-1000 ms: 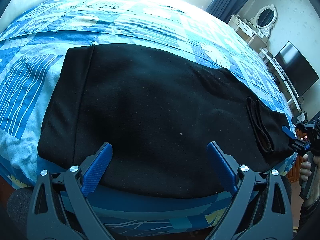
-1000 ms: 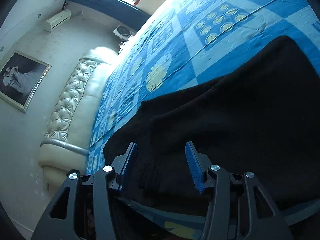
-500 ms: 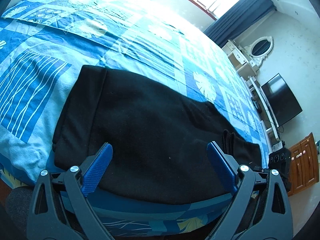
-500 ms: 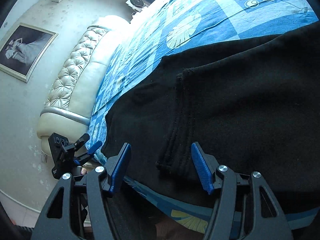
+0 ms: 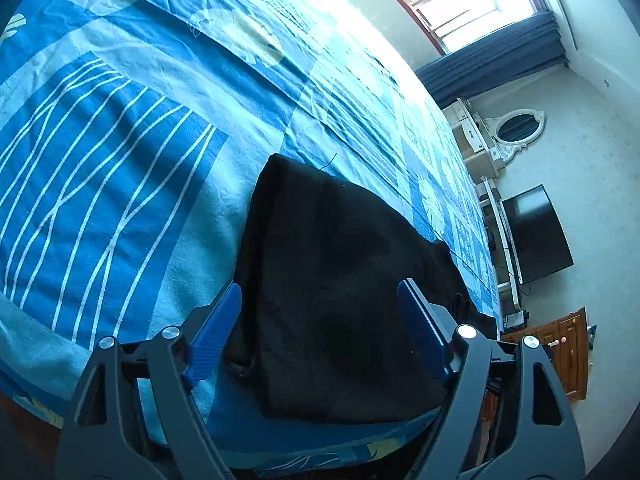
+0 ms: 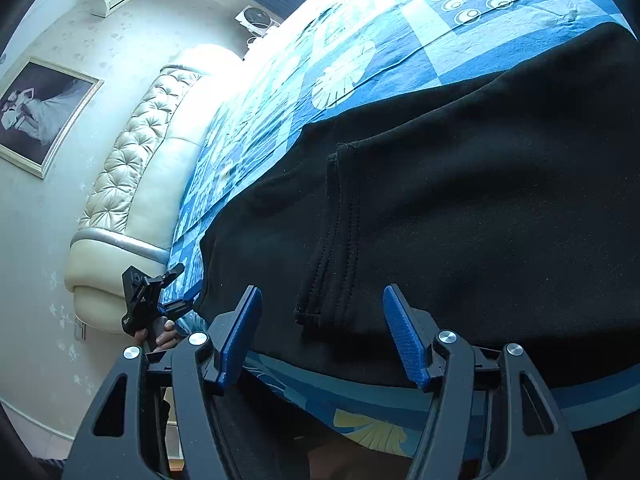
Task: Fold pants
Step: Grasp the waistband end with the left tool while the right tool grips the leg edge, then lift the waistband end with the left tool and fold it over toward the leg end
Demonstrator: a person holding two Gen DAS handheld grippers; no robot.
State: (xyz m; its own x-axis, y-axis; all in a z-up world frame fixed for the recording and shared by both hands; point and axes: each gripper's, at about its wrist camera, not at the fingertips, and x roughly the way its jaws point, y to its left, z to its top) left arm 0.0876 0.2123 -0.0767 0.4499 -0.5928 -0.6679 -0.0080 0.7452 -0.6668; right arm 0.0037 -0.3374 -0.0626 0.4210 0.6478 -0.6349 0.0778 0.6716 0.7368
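Black pants (image 5: 332,280) lie folded flat on the blue patterned bedspread (image 5: 100,168), along the bed's near edge. My left gripper (image 5: 320,320) is open and empty, its blue fingers either side of the pants' left end at the near edge. In the right wrist view the pants (image 6: 460,208) fill the middle, with a stitched hem (image 6: 336,248) lying on top. My right gripper (image 6: 322,332) is open and empty, just short of that hem. The left gripper (image 6: 160,292) also shows there at the pants' far end.
A cream tufted headboard (image 6: 136,168) stands at the bed's left end, with a framed picture (image 6: 36,112) on the wall. A television (image 5: 536,236), a white dresser with an oval mirror (image 5: 516,128) and a wooden cabinet (image 5: 560,352) stand beyond the bed's other end.
The left gripper has swung left towards the pants' left end. The right gripper has moved along the edge until the stitched hem sits between its fingers. Both stayed open.
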